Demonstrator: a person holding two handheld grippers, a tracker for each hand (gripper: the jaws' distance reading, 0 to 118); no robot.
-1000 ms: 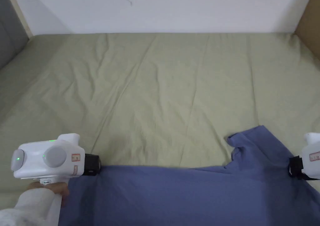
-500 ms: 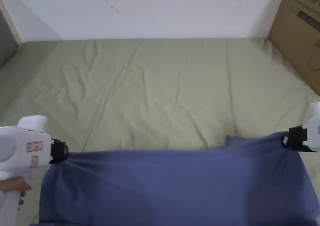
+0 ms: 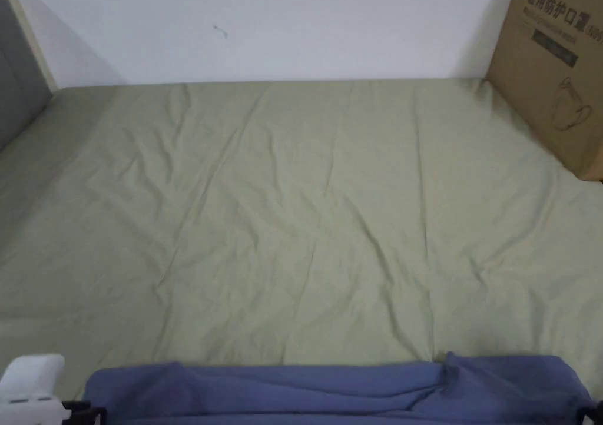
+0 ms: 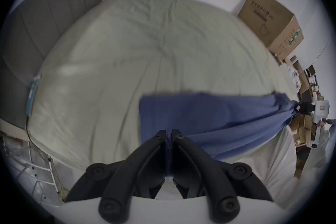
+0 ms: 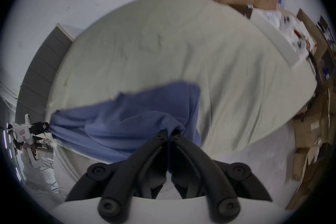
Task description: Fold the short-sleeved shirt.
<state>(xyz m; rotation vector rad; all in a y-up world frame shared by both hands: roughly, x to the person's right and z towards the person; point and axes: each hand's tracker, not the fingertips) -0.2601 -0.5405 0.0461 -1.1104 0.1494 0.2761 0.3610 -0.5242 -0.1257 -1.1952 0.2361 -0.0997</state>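
Drawn back toward near edge of bed [image 3: 306, 208] since earlier frame: blue shirt [image 3: 330, 388], long axis crosswise, strung between left gripper [image 4: 169, 134] and right gripper [image 5: 169, 134], each clamped on an end. Neither nearer.

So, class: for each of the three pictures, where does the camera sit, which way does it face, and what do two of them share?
Head view: on the person's head, looking down over the bed to the wall; left gripper at the bottom corner.
Left gripper view: on that gripper, facing across the bed; jaws shut on the shirt.
Right gripper view: on the right gripper, facing likewise; jaws shut on the shirt.
Shared: shirt, bed, cardboard box.
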